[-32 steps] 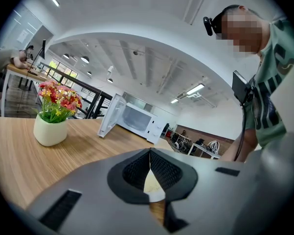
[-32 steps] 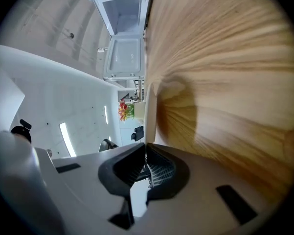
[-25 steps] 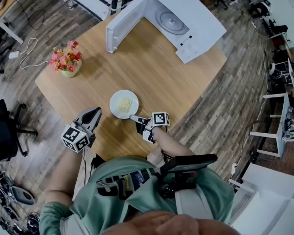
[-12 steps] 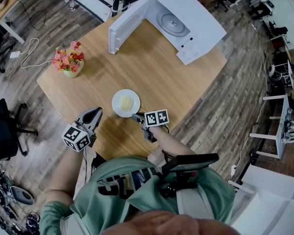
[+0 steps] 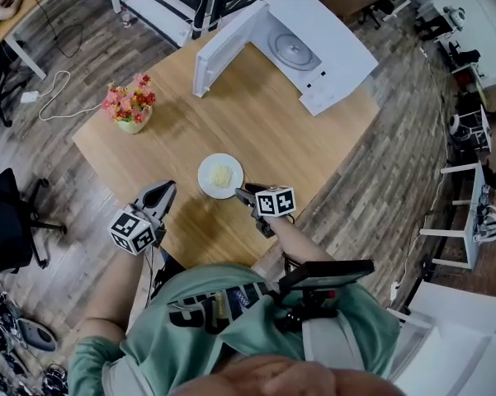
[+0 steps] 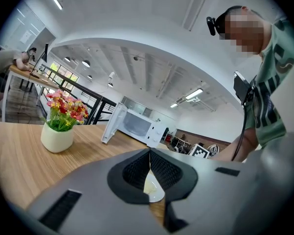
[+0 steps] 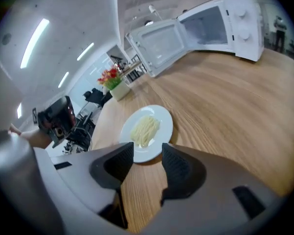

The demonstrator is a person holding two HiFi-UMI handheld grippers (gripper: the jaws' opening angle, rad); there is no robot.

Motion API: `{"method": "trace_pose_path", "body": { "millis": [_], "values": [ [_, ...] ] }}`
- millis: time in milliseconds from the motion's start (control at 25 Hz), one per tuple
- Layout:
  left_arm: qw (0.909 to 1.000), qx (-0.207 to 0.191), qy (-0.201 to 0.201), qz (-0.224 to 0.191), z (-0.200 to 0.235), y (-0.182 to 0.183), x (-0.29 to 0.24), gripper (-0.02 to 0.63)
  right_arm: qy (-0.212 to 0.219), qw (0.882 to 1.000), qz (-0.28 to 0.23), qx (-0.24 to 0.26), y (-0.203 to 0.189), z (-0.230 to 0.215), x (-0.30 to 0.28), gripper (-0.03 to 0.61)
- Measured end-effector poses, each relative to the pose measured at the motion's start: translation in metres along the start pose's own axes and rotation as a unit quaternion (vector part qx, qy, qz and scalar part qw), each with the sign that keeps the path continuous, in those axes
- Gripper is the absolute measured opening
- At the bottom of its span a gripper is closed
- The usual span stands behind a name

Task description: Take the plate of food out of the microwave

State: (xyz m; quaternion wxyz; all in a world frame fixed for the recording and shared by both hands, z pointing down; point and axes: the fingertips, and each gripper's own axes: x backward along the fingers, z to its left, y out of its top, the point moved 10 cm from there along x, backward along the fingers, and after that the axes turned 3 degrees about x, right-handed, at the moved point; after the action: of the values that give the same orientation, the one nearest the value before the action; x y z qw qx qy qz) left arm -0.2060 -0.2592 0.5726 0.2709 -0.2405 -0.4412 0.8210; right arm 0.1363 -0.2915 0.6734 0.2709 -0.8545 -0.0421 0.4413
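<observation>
A white plate [image 5: 220,176] of pale noodles rests on the wooden table [image 5: 297,139], out of the microwave [image 5: 314,40], whose door [image 5: 223,52] hangs open at the far edge. My right gripper [image 5: 243,194] sits just behind the plate's near rim with its jaws opening. In the right gripper view the plate [image 7: 147,129] lies just ahead of the spread fingertips [image 7: 118,164], and neither pad presses on it. My left gripper [image 5: 162,190] hovers to the plate's left, shut and empty. The left gripper view shows its pads meeting, with a sliver of the plate [image 6: 154,192] behind them.
A white pot of pink and yellow flowers [image 5: 129,106] stands on the table's left part. The microwave's glass turntable [image 5: 293,49] is bare. Bare wood lies between the plate and the microwave. The table's near edge [image 5: 231,258] runs close to my body.
The right gripper's jaws have spread off the plate's rim, leaving the plate on the table. The left gripper has hardly moved.
</observation>
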Motion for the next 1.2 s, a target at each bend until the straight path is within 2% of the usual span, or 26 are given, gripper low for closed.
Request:
{"method": "trace_pose_path", "body": {
  "millis": [120,360,480,640,840,1040,1200],
  "values": [
    [1.0,-0.001,-0.006,-0.007,0.005,0.003,0.009,0.005,0.017,0.997,-0.069,-0.024,0.009,0.002,0.016,0.164],
    [0.9991,0.006,-0.018,-0.039,0.009,0.007,0.036,0.005,0.04,0.99,-0.135,-0.021,0.011,0.029,0.056,0.164],
    [0.9985,0.012,-0.034,-0.042,0.013,0.006,0.044,0.005,0.028,0.985,-0.167,-0.019,0.001,0.042,0.076,0.163],
    [0.9971,-0.004,-0.073,-0.021,0.001,0.009,0.061,0.005,0.001,0.975,-0.214,-0.051,-0.03,0.061,0.112,0.163],
    [0.9955,-0.028,-0.09,-0.013,-0.022,0.031,0.106,0.005,-0.021,0.962,-0.261,-0.074,-0.068,0.094,0.156,0.158],
    [0.9962,-0.047,-0.071,-0.018,-0.062,0.037,0.142,0.005,-0.013,0.948,-0.312,-0.052,-0.077,0.109,0.205,0.156],
    [0.9957,-0.066,-0.054,-0.036,-0.116,0.031,0.16,0.005,0.0,0.945,-0.327,-0.021,-0.103,0.108,0.244,0.156]
  ]
}}
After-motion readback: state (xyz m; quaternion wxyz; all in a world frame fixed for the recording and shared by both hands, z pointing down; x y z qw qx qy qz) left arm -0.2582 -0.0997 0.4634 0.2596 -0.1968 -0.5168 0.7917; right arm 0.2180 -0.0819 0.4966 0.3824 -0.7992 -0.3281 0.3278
